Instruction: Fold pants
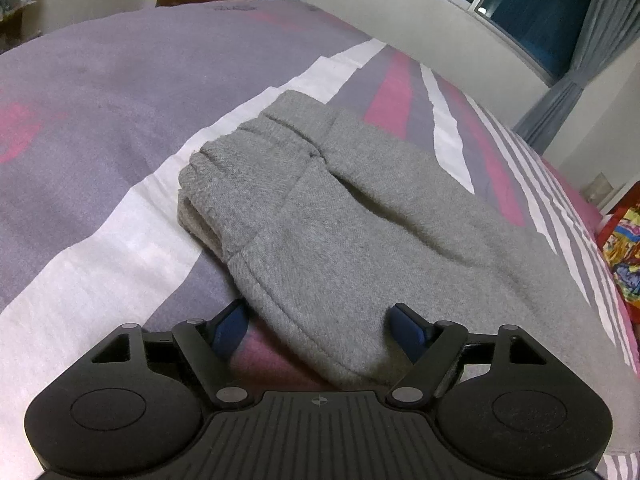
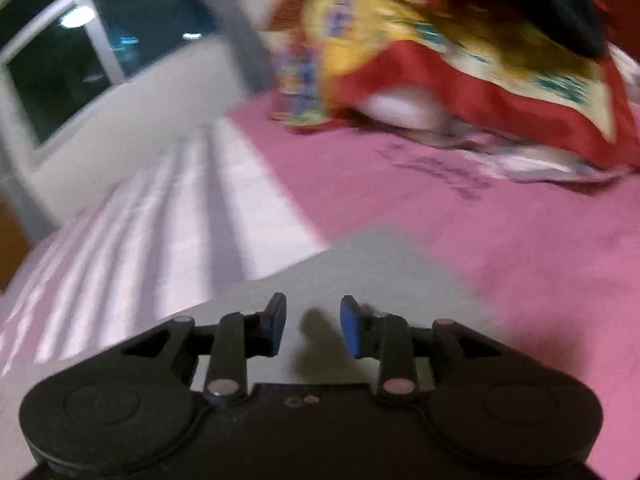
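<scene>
Grey pants (image 1: 360, 216) lie folded into a compact stack on the bed (image 1: 120, 100), roughly mid-frame in the left wrist view, on a sheet striped purple, white and pink. Waistband end sits far-left of the stack, layered edges showing at the left side. Hemmed edge runs diagonally toward the near side.

Left gripper (image 1: 320, 320) low at the near edge of the pants, jaws spread wide. Blue pads sit either side of the near fabric edge: left pad (image 1: 230, 326) over bare sheet just beside the hem, right pad (image 1: 406, 330) over or against the grey cloth. Nothing clamped between them. Cannot tell if the pads actually touch the fabric.

Right wrist view is motion-blurred. Right gripper (image 2: 313, 326) has its jaws parted to a moderate gap, empty. It is over a grey corner of the pants (image 2: 360, 272), with its shadow on the cloth between the fingers. Pink sheet beyond and to the right, white and purple stripes to the left.

Far right on the bed: a red and yellow patterned blanket (image 2: 460, 52), bunched. Window (image 1: 532, 12) with dark glass on the far wall, grey curtain (image 1: 600, 40) beside it.
</scene>
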